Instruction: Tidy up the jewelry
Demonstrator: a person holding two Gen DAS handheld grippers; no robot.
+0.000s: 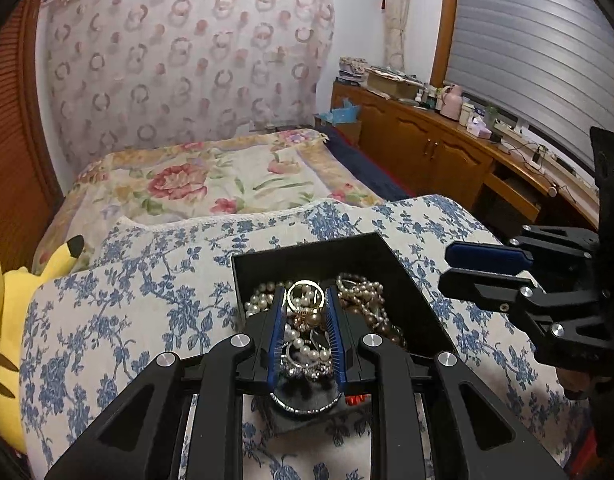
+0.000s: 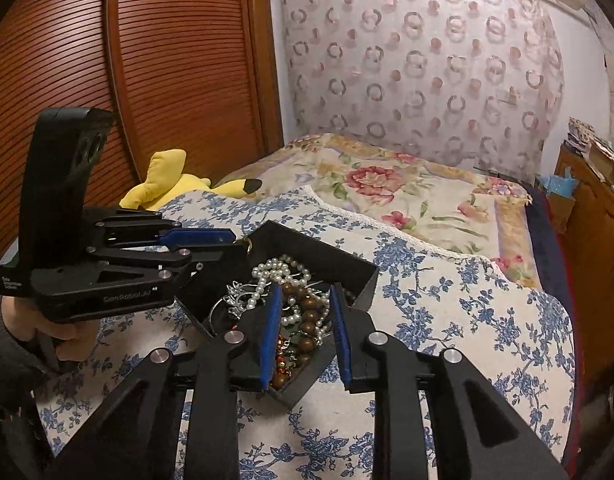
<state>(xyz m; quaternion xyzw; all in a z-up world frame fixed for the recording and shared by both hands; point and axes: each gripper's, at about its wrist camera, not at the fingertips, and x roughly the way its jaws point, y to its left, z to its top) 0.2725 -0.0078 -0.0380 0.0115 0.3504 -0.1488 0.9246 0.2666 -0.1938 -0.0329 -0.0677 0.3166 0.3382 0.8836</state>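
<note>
A black open box (image 1: 403,276) full of tangled jewelry sits on a blue-flowered cushion (image 1: 139,304). In it lie pearl strands (image 1: 363,292), a gold ring (image 1: 305,294) and silver pieces. My left gripper (image 1: 305,300) hovers over the box, its blue pads either side of the gold ring, with a gap showing. In the right wrist view the box (image 2: 359,276) holds white pearls (image 2: 275,270) and brown beads (image 2: 307,316). My right gripper (image 2: 305,300) is open above the brown beads. The left gripper (image 2: 211,240) shows at the box's left edge.
A yellow plush toy (image 1: 11,320) lies left of the cushion. A bed with a floral cover (image 1: 211,180) lies behind. A wooden cabinet (image 1: 427,140) with clutter runs along the right wall. A louvred wooden door (image 2: 127,80) is at left.
</note>
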